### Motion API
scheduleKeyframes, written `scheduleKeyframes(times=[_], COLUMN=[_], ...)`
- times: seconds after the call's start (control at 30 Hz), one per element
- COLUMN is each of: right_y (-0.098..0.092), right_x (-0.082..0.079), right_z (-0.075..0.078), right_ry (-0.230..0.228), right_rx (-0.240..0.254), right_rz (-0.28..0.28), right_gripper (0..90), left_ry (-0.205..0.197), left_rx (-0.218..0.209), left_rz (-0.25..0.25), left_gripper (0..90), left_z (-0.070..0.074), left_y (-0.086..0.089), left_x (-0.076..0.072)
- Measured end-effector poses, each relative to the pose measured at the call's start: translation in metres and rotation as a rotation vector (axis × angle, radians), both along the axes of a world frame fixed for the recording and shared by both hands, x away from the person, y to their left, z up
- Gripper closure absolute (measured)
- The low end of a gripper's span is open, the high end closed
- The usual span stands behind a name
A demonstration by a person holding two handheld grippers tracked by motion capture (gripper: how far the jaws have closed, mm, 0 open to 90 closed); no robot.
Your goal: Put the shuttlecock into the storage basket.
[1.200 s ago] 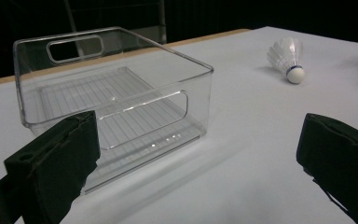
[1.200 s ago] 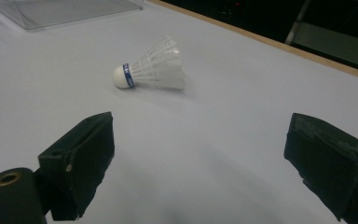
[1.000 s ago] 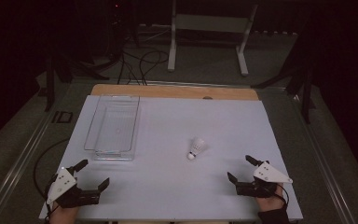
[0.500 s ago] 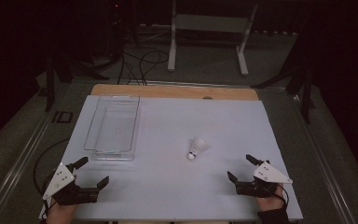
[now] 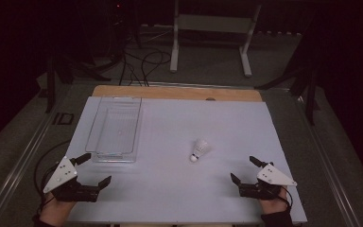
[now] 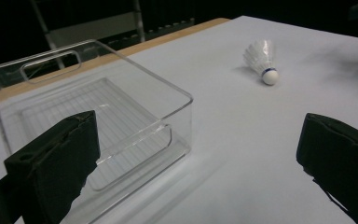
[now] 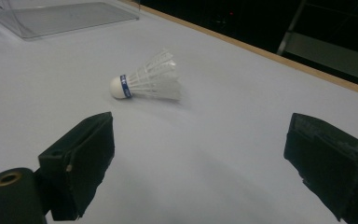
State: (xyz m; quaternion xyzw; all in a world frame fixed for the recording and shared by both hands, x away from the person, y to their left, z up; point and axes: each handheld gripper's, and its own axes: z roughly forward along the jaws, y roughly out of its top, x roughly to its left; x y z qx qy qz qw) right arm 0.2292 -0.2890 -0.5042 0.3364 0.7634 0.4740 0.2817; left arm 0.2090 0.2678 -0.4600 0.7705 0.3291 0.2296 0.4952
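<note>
We look down on a white surface (image 5: 170,184) with a strip of bare wood (image 5: 177,92) along its far edge, in a dark room. Beyond it a grey floor carries a pale metal stand (image 5: 211,38) and a tangle of black cables (image 5: 144,64).

On the left half of the surface sits a clear plastic bin (image 5: 116,130), long side running away from us, with cut-out handles in its end walls. It looks empty. Nothing lies between either gripper and the shuttlecock (image 5: 199,150), which rests on its side near the middle of the surface, to the right of the bin and apart from it, its white cork tip toward the near edge.

The left gripper (image 5: 93,169) rests at the near left, just in front of the bin's near wall, jaws spread wide and empty. In the left gripper view the bin stands right behind the left jaw and the shuttlecock lies well beyond.

The right gripper (image 5: 246,169) rests at the near right, jaws likewise spread and empty. In its view the shuttlecock lies ahead, a little beyond the left jaw, not touching
</note>
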Motion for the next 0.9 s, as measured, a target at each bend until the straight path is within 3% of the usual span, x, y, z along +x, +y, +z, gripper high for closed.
scheduleKeyframes(times=[0.33,0.53,0.9], right_y=[0.000,0.001,0.002], right_x=[0.000,0.000,0.000], right_z=[0.000,0.000,0.000], right_ry=[0.004,0.005,0.009], right_rx=[0.004,0.002,0.007], right_rz=[0.004,0.009,0.027], right_gripper=[8.5,8.5,8.6], left_ry=[0.047,0.060,0.107], left_rx=[0.068,0.090,0.177], left_rz=[-0.115,-0.154,-0.229], left_gripper=[0.5,0.5,0.5], left_z=[0.008,0.012,0.015], left_y=[-0.011,-0.017,-0.027], left_x=[0.006,0.009,0.017])
